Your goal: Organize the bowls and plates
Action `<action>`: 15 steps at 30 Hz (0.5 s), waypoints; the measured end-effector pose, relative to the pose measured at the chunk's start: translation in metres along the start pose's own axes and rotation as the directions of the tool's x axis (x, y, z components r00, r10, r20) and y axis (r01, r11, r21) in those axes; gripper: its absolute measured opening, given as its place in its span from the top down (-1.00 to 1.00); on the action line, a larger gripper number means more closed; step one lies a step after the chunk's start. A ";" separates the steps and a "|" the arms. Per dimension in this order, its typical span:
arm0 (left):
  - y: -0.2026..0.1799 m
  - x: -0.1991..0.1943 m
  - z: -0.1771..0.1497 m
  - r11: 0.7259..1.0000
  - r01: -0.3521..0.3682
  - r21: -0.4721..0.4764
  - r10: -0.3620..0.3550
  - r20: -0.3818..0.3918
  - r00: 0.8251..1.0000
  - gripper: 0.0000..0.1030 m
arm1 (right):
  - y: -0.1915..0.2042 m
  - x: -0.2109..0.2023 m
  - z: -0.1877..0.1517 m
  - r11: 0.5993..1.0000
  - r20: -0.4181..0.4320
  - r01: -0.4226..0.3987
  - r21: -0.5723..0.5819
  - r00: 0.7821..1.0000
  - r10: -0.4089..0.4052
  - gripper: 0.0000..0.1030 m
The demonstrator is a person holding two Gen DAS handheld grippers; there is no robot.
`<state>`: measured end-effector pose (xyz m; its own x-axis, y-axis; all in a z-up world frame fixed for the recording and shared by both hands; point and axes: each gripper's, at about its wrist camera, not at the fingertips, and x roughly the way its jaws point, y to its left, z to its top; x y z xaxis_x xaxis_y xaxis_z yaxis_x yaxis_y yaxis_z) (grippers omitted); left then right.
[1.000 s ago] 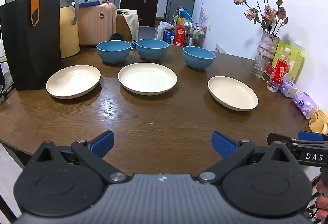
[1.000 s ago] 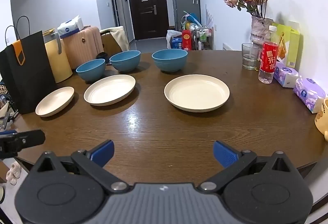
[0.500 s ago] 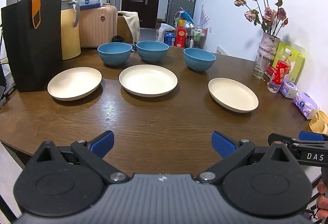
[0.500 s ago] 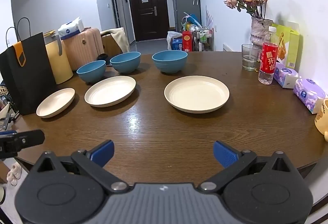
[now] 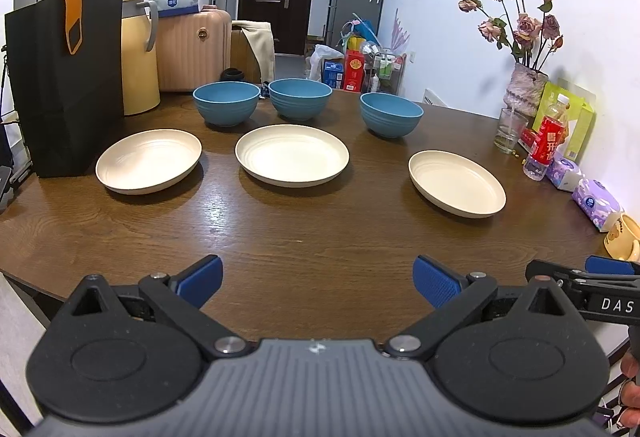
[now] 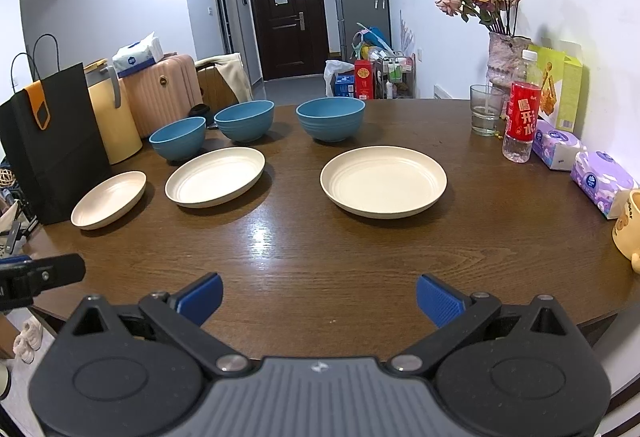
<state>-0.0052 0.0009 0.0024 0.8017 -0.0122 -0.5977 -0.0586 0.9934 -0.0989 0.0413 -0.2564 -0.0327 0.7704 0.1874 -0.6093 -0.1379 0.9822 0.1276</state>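
Note:
Three cream plates lie in a row on the brown wooden table [image 5: 304, 237]: left plate [image 5: 149, 160], middle plate [image 5: 292, 158], right plate [image 5: 457, 182]. Behind them stand three blue bowls: left [image 5: 226, 108], middle [image 5: 300, 98], right [image 5: 391, 114]. My left gripper [image 5: 318, 281] is open and empty over the table's near edge. My right gripper [image 6: 319, 302] is open and empty, also at the near edge, facing the right plate [image 6: 383, 180]. The other plates [image 6: 216, 175] [image 6: 109, 198] and bowls [image 6: 330, 118] [image 6: 245, 119] [image 6: 177, 137] show in the right wrist view too.
A black paper bag [image 5: 66, 77] and a yellow jug [image 5: 138, 53] stand at the left. A flower vase [image 5: 524, 89], glass [image 5: 510, 129], red bottle [image 5: 546, 145], tissue packs [image 5: 596, 201] and a yellow mug [image 5: 622, 237] line the right edge.
Both grippers have tilted or risen slightly, so the table sits a little lower in view. Both stay open; plates and bowls have not moved.

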 end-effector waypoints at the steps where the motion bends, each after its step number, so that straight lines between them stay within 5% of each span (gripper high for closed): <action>1: 0.000 0.000 0.000 1.000 0.000 0.000 0.000 0.000 1.000 -1.00 | -0.001 0.000 0.000 1.000 0.000 -0.001 0.000 1.000 0.001 -1.00; 15: 0.013 -0.006 -0.003 1.000 -0.006 -0.018 0.007 0.011 1.000 -1.00 | 0.004 -0.001 -0.002 1.000 0.001 -0.001 -0.007 1.000 0.001 -1.00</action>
<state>-0.0122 0.0134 0.0025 0.8078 -0.0043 -0.5894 -0.0744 0.9912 -0.1092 0.0386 -0.2525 -0.0336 0.7711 0.1887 -0.6080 -0.1431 0.9820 0.1233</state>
